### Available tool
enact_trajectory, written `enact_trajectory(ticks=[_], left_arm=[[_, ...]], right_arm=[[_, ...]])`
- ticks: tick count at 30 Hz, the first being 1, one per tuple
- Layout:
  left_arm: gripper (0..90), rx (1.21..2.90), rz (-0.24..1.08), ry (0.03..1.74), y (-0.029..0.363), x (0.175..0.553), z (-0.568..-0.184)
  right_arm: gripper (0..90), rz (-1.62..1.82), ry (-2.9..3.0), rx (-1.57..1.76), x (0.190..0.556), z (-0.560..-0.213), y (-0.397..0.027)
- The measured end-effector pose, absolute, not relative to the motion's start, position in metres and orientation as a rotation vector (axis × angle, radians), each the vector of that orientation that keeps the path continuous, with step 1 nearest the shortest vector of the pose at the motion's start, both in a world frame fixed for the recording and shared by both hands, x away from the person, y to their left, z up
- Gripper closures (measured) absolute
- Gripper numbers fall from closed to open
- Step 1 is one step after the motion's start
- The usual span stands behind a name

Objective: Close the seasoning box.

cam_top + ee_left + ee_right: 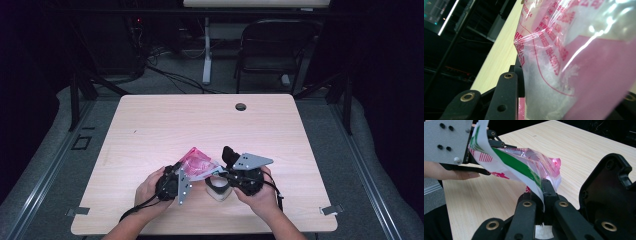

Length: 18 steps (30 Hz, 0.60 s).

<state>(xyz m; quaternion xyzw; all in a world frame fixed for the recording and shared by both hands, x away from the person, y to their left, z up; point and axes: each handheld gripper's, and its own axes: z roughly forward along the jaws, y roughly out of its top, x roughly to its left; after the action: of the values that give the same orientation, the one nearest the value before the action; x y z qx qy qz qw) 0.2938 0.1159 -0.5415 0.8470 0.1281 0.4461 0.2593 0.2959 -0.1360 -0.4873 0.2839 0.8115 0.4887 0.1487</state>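
Right tool [541,195]: the white-and-green edge of a pink plastic bag [196,164] is being pinched between its closed jaws.
Left tool [176,181]: the bag's other side is being gripped.
Bag: being held just above the surface [150,125], near edge, centre.

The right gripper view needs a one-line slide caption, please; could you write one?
Right gripper pinches the edge of a pink bag above the table.
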Motion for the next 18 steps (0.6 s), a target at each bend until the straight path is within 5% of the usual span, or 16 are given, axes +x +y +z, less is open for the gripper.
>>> enact_trajectory(ticks=[18], left_arm=[[73.1,2.297,0.968,0.486,0.1188,0.2962,-0.5486]], right_arm=[[90.0,1.446,2.321,0.800,0.3004,-0.4802,-0.1283]])
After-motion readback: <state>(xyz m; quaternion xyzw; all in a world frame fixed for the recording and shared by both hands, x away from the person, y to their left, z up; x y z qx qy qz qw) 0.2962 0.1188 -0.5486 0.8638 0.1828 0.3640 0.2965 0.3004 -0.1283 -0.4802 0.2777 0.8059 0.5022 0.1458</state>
